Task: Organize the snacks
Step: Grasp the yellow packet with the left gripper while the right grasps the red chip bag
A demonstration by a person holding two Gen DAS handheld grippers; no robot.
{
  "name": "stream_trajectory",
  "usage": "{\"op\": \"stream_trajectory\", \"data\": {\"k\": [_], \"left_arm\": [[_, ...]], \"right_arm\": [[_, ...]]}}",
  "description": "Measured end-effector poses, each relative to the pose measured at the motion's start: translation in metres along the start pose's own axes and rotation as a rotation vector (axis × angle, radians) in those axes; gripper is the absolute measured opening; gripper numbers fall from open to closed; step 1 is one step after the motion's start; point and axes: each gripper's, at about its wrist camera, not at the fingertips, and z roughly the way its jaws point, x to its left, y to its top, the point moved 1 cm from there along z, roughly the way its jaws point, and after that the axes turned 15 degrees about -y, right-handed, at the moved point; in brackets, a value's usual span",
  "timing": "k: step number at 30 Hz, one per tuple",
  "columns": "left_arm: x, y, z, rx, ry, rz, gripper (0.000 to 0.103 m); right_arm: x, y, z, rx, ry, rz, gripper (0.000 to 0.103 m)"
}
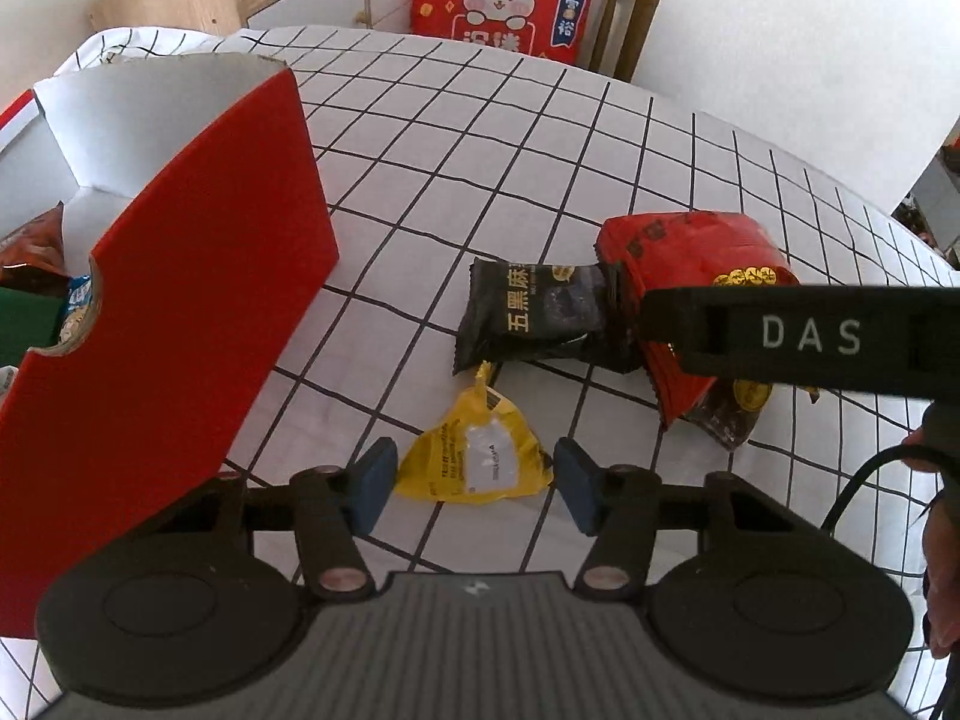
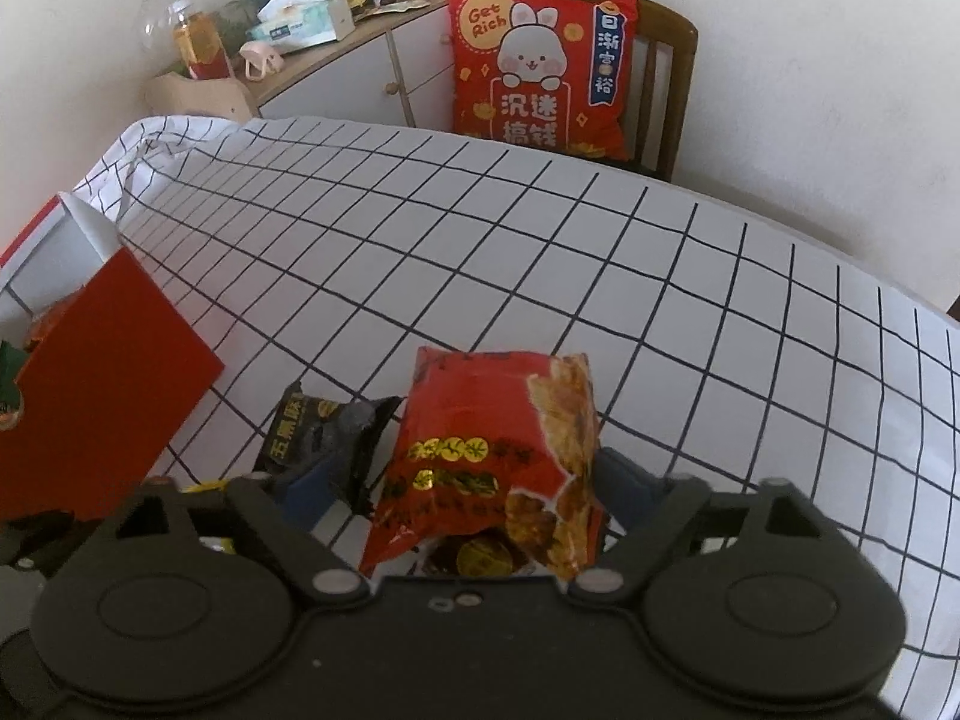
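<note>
A yellow triangular packet (image 1: 480, 456) lies on the checked tablecloth between the blue pads of my left gripper (image 1: 477, 483). The pads flank it closely without squeezing it, so the gripper is open. A red snack bag (image 2: 480, 456) sits between the fingers of my right gripper (image 2: 468, 492), which is open: the left pad (image 2: 312, 486) stands clear of the bag. A black packet (image 2: 324, 438) lies against the bag's left side. In the left wrist view, the black packet (image 1: 528, 312) and red bag (image 1: 690, 252) lie beyond the yellow one.
A red box with a white inside (image 1: 180, 300) stands open at the left and holds several snack packs (image 1: 30, 252). A wooden chair with a red rabbit cushion (image 2: 540, 66) is beyond the table's far edge. A cluttered cabinet (image 2: 336, 30) stands behind.
</note>
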Motion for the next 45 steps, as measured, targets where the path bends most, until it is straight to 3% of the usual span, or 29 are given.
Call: {"op": "stream_trajectory", "data": {"k": [4,13,28,45], "left_arm": [[0.000,-0.001,-0.001,-0.002,0.007,-0.004,0.053],[0.005,-0.005,-0.014,-0.008,-0.014,-0.017,0.049],[0.012,-0.016,-0.070,-0.055,-0.068,-0.026,0.042],[0.024,-0.024,-0.179,-0.163,-0.164,0.000,0.042]], "right_arm": [[-0.004,-0.001,-0.002,-0.009,-0.010,0.004,0.070],[-0.012,-0.011,-0.018,-0.035,-0.011,0.045,0.062],[-0.016,-0.035,-0.094,-0.109,0.026,0.089,0.060],[0.005,-0.061,-0.185,-0.191,0.057,0.076,0.060]]}}
